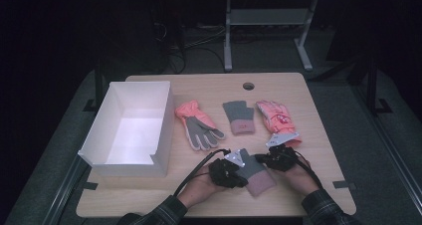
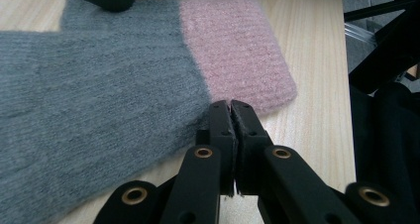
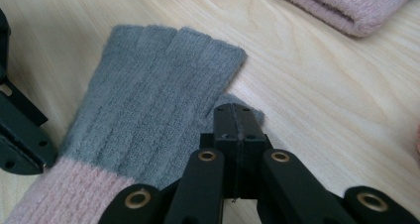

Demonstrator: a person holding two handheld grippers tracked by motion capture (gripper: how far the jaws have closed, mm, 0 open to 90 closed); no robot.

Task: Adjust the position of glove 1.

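High view: my grey glove (image 1: 251, 171) lies near the desk (image 1: 308, 135) front edge, cuff toward me, long axis diagonal. My left fingers (image 2: 231, 107) pinch its edge by the cuff; right fingers (image 3: 237, 112) pinch its thumb.

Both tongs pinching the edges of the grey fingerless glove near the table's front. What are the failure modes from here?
1. The left tongs nip only the rim of the grey knit fingerless glove with a pink cuff; a thin bite may slip on lifting.
2. The right tongs hold only the thumb, so the knit may stretch or sag.
3. The white open box lies far to the left, past the orange and grey glove; a dangling cuff could drag it.
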